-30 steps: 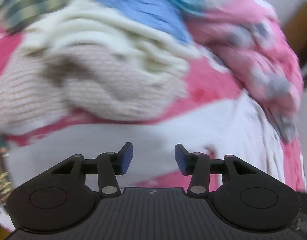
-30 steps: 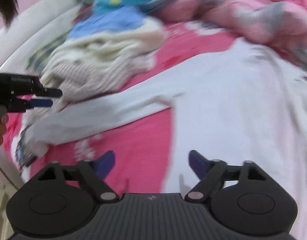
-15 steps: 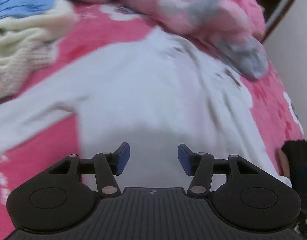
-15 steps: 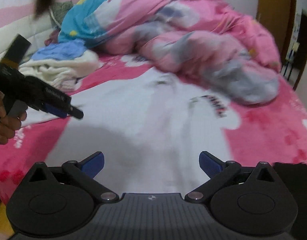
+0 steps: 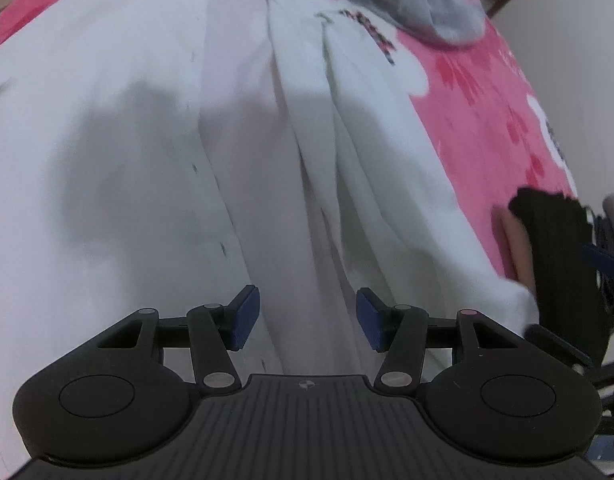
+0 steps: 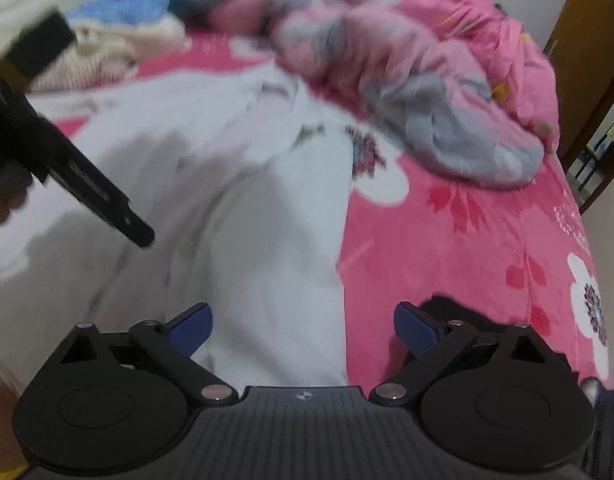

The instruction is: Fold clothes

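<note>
White garment (image 5: 155, 168): we see it spread, creased, on the pink bedspread (image 6: 467, 248).
Left gripper (image 5: 308, 317): half open, holding nothing.
Right gripper (image 6: 303, 330): wide, closing slightly; we hold nothing.

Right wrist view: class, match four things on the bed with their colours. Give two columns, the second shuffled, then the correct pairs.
Things
1. garment spread flat
2. bed sheet
3. crumpled quilt
4. pads on the right gripper fingers

Colours
A. dark blue
B. deep pink with white flowers
C. white
D. pale pink and grey

Pairs: 1-C, 2-B, 3-D, 4-A
</note>
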